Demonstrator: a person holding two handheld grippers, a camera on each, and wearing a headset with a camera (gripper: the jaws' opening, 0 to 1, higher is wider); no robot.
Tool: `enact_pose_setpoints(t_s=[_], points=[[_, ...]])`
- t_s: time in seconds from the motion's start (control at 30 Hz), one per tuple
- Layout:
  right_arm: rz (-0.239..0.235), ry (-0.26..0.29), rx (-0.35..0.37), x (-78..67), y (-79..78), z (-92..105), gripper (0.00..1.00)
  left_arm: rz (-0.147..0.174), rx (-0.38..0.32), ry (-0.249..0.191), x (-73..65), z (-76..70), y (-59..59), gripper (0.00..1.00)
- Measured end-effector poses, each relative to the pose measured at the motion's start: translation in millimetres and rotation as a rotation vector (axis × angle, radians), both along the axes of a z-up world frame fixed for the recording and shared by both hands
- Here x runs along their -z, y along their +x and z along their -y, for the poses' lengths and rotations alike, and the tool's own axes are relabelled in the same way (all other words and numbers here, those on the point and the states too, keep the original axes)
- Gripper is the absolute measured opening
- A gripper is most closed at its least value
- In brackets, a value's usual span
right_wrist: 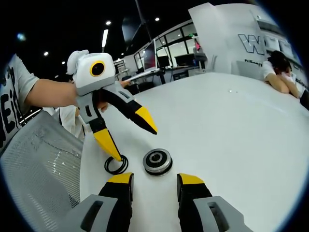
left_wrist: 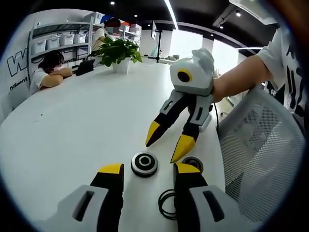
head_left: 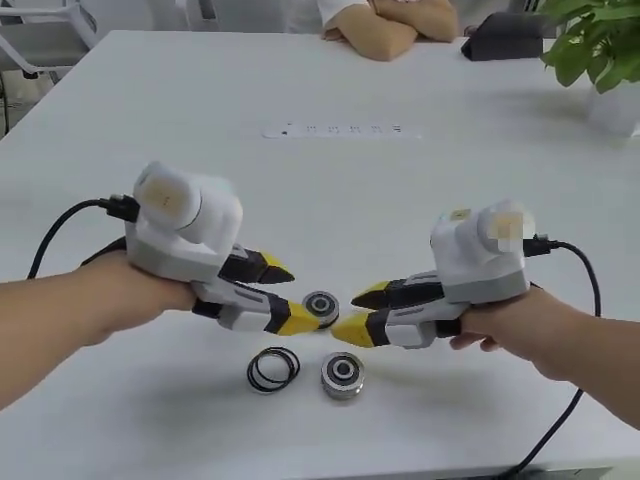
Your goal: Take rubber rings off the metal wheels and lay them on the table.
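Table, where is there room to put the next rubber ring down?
It is crowded near you: the left gripper and right gripper point at one wheel between them, with the rings and another wheel closer to you. Beyond the grippers, the table is bare up to the power strip.

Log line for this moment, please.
left gripper open | right gripper open | wheel on table between gripper tips, not gripped | second wheel and loose rubber rings on table

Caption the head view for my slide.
Open left gripper and right gripper flank a metal wheel on the white table; loose rubber rings lie beside a second wheel.
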State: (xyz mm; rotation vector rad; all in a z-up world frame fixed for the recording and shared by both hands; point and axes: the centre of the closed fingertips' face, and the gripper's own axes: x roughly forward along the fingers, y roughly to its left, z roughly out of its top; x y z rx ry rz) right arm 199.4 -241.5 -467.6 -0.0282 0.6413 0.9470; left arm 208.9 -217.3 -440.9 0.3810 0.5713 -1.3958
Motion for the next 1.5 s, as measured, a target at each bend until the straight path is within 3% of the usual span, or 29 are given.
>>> enact_pose_setpoints(t_s=[0.33, 0.7, 0.9, 1.0, 1.07, 1.13, 1.2, 1.5], points=[[-0.006, 0.003, 0.004, 2.7, -1.0, 0.4, 0.34, -0.012, 0.011, 0.013, 7.8, 8.2, 0.0, 0.26], [-0.009, 0.009, 0.006, 3.1, -1.1, -1.1, 0.34, -0.003, 0.023, 0.032, 15.3, 13.7, 0.1, 0.18], [-0.009, 0.009, 0.005, 3.0, -1.4, -1.9, 0.33, 0.022, 0.013, 0.030, 17.4, 14.6, 3.8, 0.13], [-0.009, 0.008, 0.004, 3.5, -0.9, -2.2, 0.33, 0.049, 0.010, 0.033, 18.4, 15.3, 5.6, 0.10], [-0.008, 0.009, 0.003, 3.5, -0.7, -3.0, 0.33, 0.092, 0.019, 0.044, 19.2, 15.6, 6.8, 0.08], [-0.004, 0.012, 0.002, 3.2, 0.0, -4.0, 0.33, 0.092, 0.012, 0.042, 19.7, 17.1, 6.1, 0.08], [-0.002, 0.012, 0.002, 3.2, 0.5, -5.4, 0.33, 0.111, 0.017, 0.042, 21.3, 16.5, 8.2, 0.07], [0.025, -0.006, 0.002, 4.7, 4.8, -10.3, 0.32, 0.113, -0.003, 0.041, 20.2, 16.1, 8.8, 0.07]])
